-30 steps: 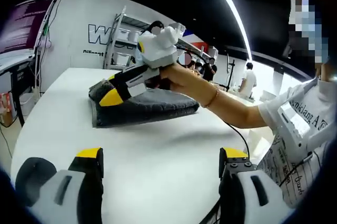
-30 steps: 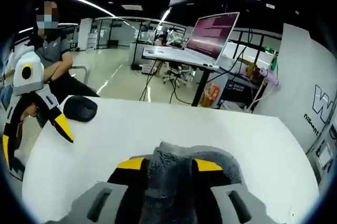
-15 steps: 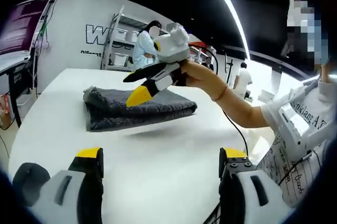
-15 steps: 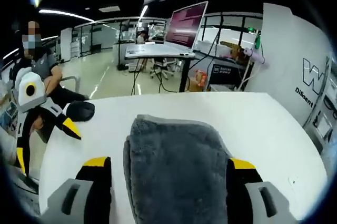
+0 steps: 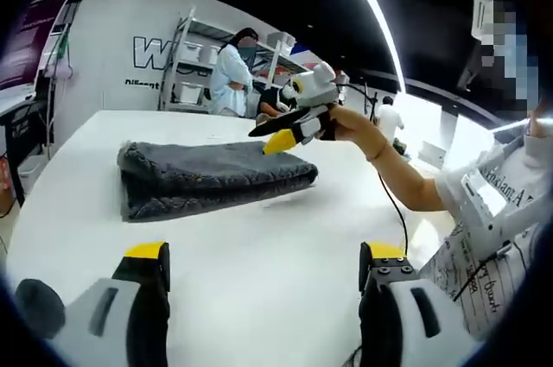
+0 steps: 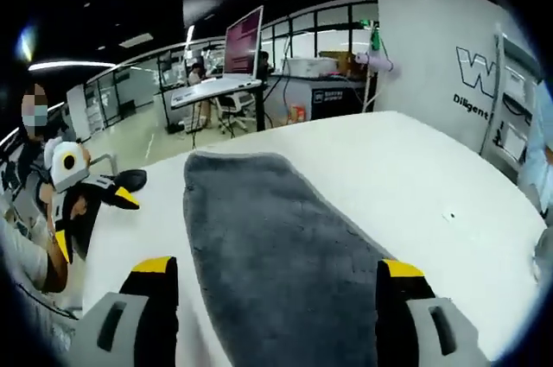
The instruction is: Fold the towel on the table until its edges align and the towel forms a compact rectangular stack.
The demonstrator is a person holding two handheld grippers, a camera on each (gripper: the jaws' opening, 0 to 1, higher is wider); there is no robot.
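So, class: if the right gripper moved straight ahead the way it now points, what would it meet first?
Most likely the folded dark grey fleecy towel on the white table: it lies directly between the open jaws of the right gripper and stretches ahead. Depth is unclear, so the gripper might pass just above it.

The folded towel (image 5: 207, 179) is lying on the table (image 5: 259, 255), with the right gripper (image 5: 278, 134) hovering above its right end and the left gripper (image 6: 91, 222) sitting well off to its left.
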